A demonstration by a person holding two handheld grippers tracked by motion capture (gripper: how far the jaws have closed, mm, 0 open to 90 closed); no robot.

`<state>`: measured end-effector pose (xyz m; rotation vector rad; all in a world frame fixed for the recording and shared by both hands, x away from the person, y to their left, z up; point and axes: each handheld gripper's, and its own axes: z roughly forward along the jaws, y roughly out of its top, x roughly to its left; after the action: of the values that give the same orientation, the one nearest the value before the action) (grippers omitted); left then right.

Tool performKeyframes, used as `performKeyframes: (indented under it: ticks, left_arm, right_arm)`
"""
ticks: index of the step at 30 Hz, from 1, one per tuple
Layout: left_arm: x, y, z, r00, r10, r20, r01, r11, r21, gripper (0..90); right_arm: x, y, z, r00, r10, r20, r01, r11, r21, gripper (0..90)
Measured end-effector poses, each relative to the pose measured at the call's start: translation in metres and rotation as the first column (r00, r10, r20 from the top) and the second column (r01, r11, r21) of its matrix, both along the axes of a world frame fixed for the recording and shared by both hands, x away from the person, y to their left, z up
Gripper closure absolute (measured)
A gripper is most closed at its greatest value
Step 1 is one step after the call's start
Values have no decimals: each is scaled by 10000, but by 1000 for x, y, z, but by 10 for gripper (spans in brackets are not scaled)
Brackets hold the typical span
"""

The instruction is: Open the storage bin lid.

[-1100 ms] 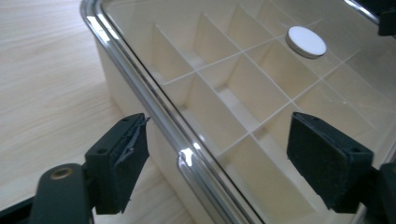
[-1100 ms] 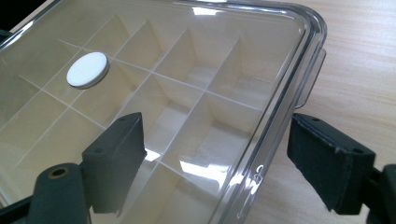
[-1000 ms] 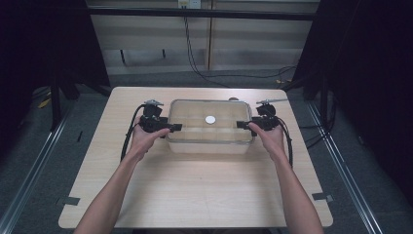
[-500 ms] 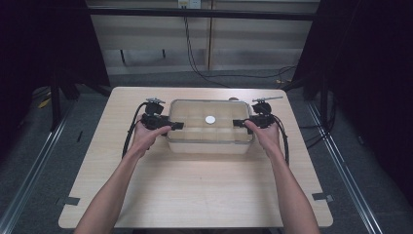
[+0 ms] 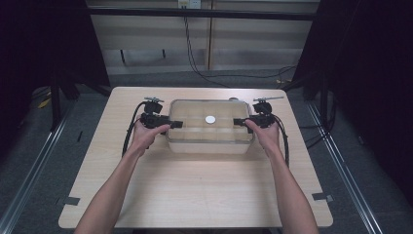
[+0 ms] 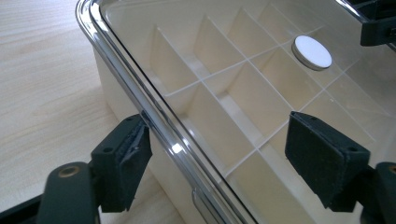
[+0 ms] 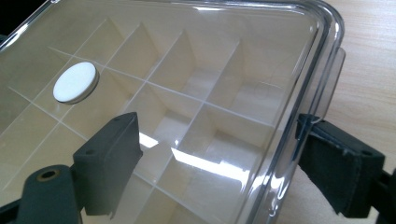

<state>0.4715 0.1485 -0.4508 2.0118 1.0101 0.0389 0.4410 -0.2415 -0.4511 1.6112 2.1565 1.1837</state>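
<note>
The left gripper (image 5: 176, 124) and right gripper (image 5: 239, 122) flank the clear-lidded compartment box (image 5: 210, 139) on the worktop (image 5: 195, 195). Both sets of fingers (image 6: 122, 163) have just been closing slightly yet stand wide apart, each straddling a lid edge; the left gripper's outer finger touches the rim.

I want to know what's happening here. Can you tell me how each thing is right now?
Box: on the table, lid on.
Lid: clear, closed over empty compartments.
White disc: lying flat on the lid.
Left gripper: open, jaws astride the lid's edge.
Right gripper: open, jaws astride the lid's edge.
</note>
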Motion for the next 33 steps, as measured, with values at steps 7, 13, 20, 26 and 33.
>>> performKeyframes:
  ticks: [7,13,20,26,33]
  left_arm:
    - [0,-3,1,9998,173,-32,-173,9998,91,197]
    - [-1,3,-1,9996,289,-77,-291,9991,-311,261]
    - [-3,4,-2,9994,349,49,-347,9990,-291,284]
    - [-5,6,0,9991,382,204,-377,9989,-277,303]
    - [-8,10,9,9979,328,562,-301,9984,-486,378]
  right_arm:
    - [1,4,-2,10000,-78,-22,78,9999,82,113]
    - [-1,4,1,9996,-217,154,219,9997,-133,145]
    - [-6,3,5,9980,-425,466,444,9982,-405,206]
    - [-9,-4,5,9968,-505,615,509,9987,-54,276]
    - [-13,-7,10,9937,-536,989,498,9979,411,347]
